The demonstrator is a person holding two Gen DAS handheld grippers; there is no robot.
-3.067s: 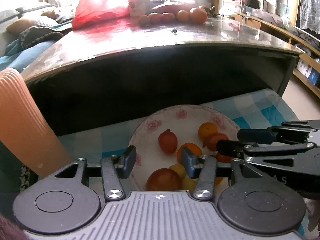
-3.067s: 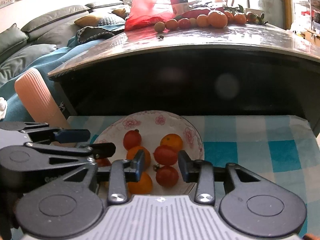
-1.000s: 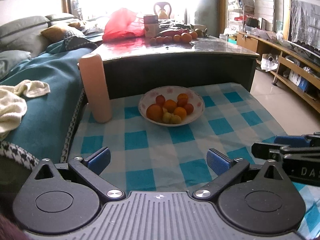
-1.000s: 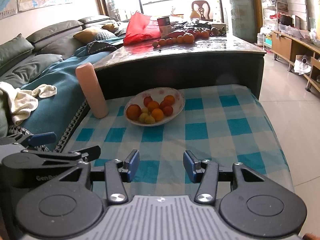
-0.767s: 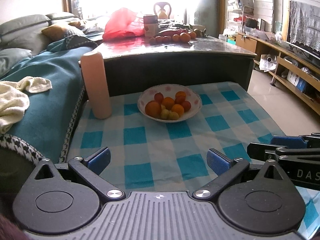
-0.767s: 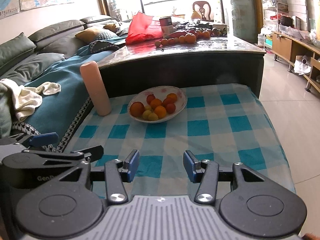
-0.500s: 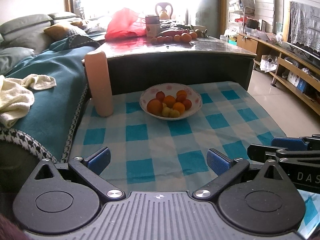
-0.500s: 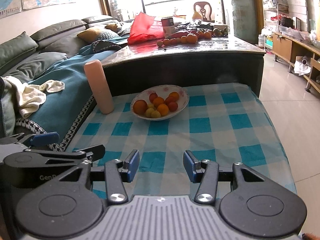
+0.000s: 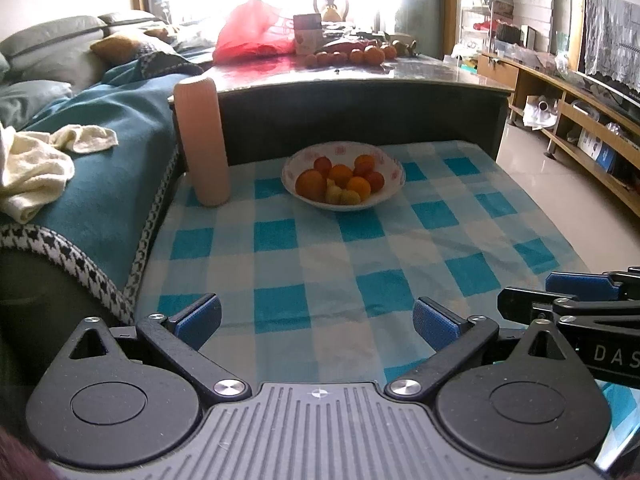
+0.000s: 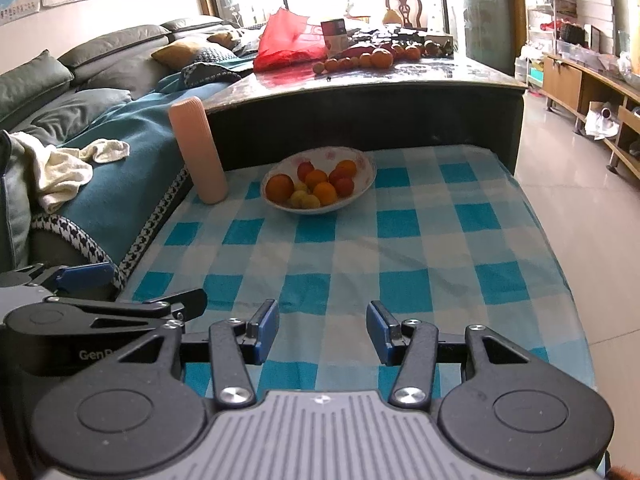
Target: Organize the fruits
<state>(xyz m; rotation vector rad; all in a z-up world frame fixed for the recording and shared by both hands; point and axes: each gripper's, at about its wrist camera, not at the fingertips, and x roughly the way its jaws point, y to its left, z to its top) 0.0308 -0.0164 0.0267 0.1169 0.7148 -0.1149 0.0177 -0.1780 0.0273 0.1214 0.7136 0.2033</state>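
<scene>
A white flowered bowl [image 9: 390,188] [image 10: 362,184] holds several orange, red and yellow fruits [image 9: 340,184] [image 10: 312,188] on the blue checked cloth [image 9: 320,264] [image 10: 400,256], far ahead of both grippers. My left gripper [image 9: 316,320] is wide open with nothing between its blue pads. My right gripper [image 10: 323,326] is also open and holds nothing. Each gripper shows at the other view's edge: the right gripper [image 9: 580,300] and the left gripper [image 10: 120,300]. More oranges [image 9: 352,56] [image 10: 368,58] lie in a row on the dark table behind.
A tall pink cylinder [image 9: 202,140] [image 10: 198,150] stands left of the bowl. A dark table [image 9: 360,92] [image 10: 360,96] rises behind, with a red bag [image 9: 252,38] on it. A teal-covered sofa with a towel [image 9: 36,164] lies left. Tiled floor [image 10: 580,200] and shelves sit to the right.
Both grippers have pulled far back from the bowl, which now looks small and distant. The left gripper has opened wider. In the last second the views have barely shifted.
</scene>
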